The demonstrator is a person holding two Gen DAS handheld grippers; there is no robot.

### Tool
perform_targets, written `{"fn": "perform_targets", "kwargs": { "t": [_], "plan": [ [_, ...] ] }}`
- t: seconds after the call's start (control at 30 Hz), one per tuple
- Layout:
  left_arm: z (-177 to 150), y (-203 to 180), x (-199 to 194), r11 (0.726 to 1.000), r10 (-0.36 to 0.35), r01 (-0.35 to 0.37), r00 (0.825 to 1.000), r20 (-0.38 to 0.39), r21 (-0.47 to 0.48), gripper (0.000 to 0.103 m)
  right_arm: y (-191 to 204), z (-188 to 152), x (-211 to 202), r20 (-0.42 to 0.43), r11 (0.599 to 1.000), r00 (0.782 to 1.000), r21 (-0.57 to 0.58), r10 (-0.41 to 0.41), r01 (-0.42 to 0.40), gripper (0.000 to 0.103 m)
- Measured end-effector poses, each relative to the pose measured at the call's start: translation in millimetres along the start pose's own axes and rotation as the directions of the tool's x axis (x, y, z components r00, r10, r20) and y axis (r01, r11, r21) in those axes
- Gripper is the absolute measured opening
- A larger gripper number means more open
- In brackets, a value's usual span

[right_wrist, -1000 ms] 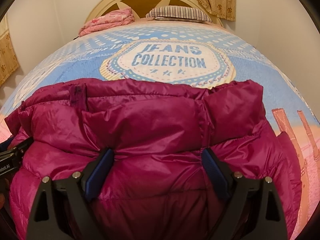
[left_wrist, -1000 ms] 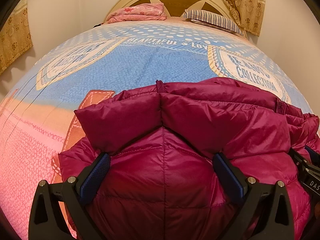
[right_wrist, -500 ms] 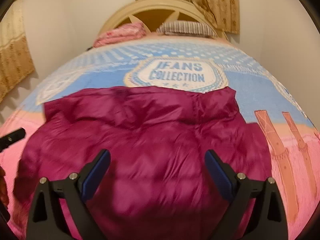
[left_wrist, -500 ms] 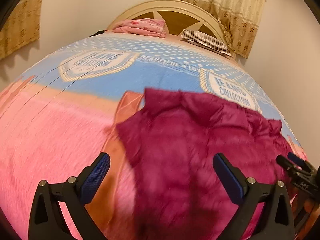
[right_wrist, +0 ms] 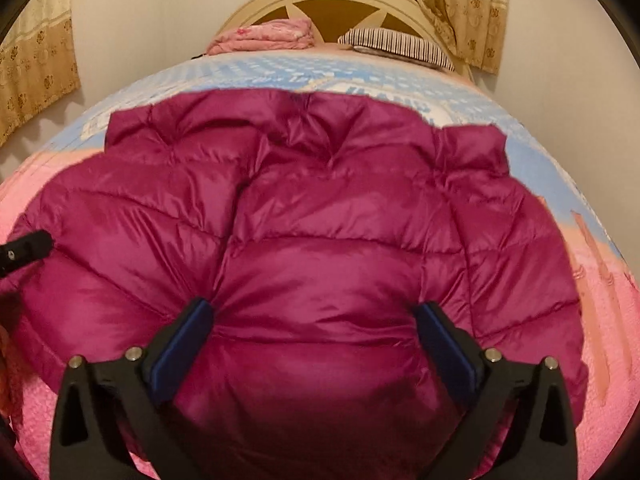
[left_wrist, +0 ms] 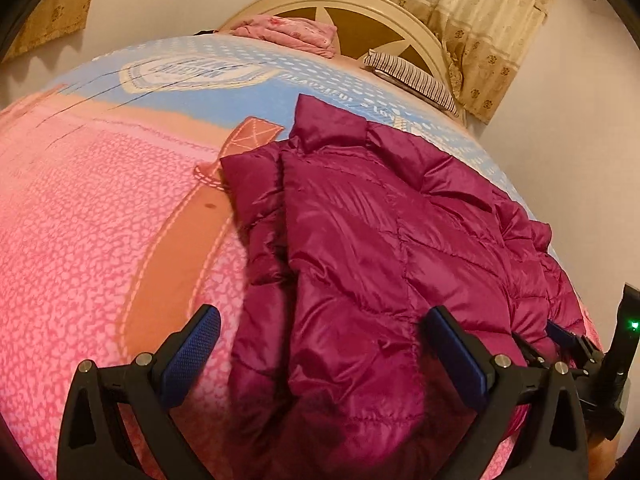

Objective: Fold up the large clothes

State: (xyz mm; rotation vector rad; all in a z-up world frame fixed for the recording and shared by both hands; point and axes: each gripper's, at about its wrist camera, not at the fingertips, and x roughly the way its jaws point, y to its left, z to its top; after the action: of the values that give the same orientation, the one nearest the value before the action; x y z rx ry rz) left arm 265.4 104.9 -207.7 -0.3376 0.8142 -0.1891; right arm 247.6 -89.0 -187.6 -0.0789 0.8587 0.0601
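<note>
Item: magenta quilted down jacket point(right_wrist: 320, 248). Lies spread on the bed cover point(left_wrist: 100, 240), collar end toward the headboard point(right_wrist: 332, 0) at twelve o'clock, hem toward the cameras at six. In the left wrist view it fills the field from the centre out to four o'clock, with one quilted flap folded along its nine o'clock edge.

Item: left gripper point(left_wrist: 320, 360). Jaws spread wide; blue pads point(left_wrist: 192, 356) clear of the fabric on the nine o'clock side, the other pad over the jacket's hem. Nothing pinched between them.

Item: right gripper point(right_wrist: 312, 348). Jaws at full spread and just been opening; the puffed hem bulges up between the pads point(right_wrist: 184, 344) and touches their inner faces, but no fold is clamped. Its tip also shows at four o'clock in the left wrist view.

Item: bed cover. Pink toward six o'clock, blue with printed white badges toward twelve, orange belt-strap motif point(left_wrist: 172, 248) at nine o'clock of the jacket.

Item: folded pink bedding point(right_wrist: 264, 34), at the headboard, eleven o'clock.

Item: striped pillow point(right_wrist: 396, 46), at the headboard, one o'clock.

Item: patterned beige curtains point(right_wrist: 460, 4), at one o'clock beyond the headboard.
</note>
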Motion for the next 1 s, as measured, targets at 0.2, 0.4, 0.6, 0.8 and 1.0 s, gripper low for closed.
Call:
{"fn": "perform_targets", "kwargs": {
  "t": [0.2,0.4,0.6,0.8,1.0],
  "plan": [
    [-1.6,-6.2,2.9,0.996,-0.085,0.085,0.996,-0.018,-0.022,0.054,7.7,1.0,5.5,-0.015,0.998,0.999,-0.039,-0.041,0.04,0.103],
    [3.0,-12.0,-14.7,0.99,-0.138,0.138,0.99,0.031,-0.012,0.019,6.7,0.9,4.7,-0.012,0.998,0.999,-0.037,-0.043,0.042,0.103],
    [13.7,-12.6,-41.7,0.979,-0.2,0.202,0.976,0.088,-0.015,0.015,7.3,-2.1,0.9,-0.017,0.999,0.999,-0.016,-0.03,0.029,0.103],
    [15.9,-3.2,-62.9,0.973,-0.218,0.225,0.969,0.117,-0.048,0.014,17.8,-4.9,-5.9,-0.017,1.0,1.0,-0.015,-0.011,0.01,0.103],
    [24.8,10.0,-105.2,0.983,-0.173,0.182,0.969,0.178,-0.035,0.013,59.2,-4.0,-9.6,-0.007,0.997,0.998,-0.057,0.06,-0.06,0.103]
  ]
}}
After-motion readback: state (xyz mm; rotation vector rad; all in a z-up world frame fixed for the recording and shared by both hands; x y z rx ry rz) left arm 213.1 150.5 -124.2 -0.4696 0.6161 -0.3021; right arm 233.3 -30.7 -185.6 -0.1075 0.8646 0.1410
